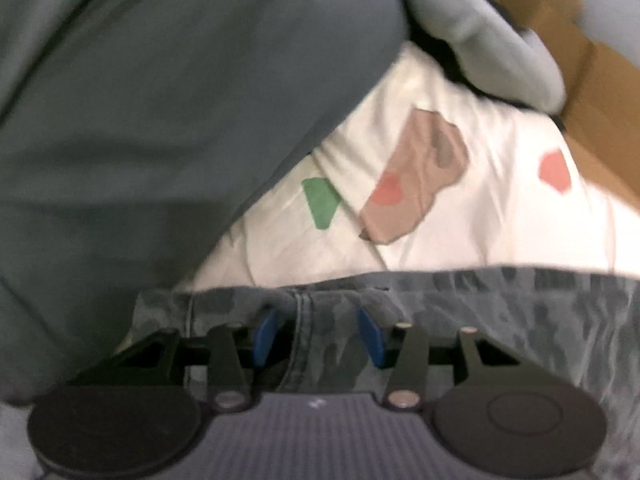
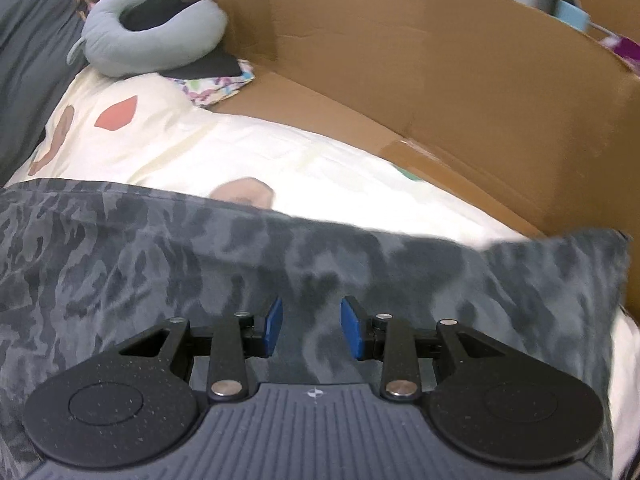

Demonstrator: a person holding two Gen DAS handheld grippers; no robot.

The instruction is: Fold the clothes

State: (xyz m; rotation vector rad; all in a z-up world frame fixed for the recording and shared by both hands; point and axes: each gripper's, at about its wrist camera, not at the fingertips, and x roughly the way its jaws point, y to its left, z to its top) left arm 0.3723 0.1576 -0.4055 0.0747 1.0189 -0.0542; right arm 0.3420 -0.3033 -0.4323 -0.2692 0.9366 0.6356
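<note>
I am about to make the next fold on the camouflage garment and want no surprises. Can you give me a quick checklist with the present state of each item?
1. Left gripper has cloth between its pads: ok, a seamed fold of the camouflage garment lies there; whether it is pinched tight, cannot tell.
2. Right gripper is gripping the garment: cannot tell; it is over the fabric with a gap between the pads.
3. Garment's far edge lies straight: ok in the right wrist view.
4. Bed sheet beyond the edge is free: ok.
5. Neck pillow is out of the way: ok.
6. Cardboard box leaves room: not ok, the garment's corner reaches its wall.
</note>
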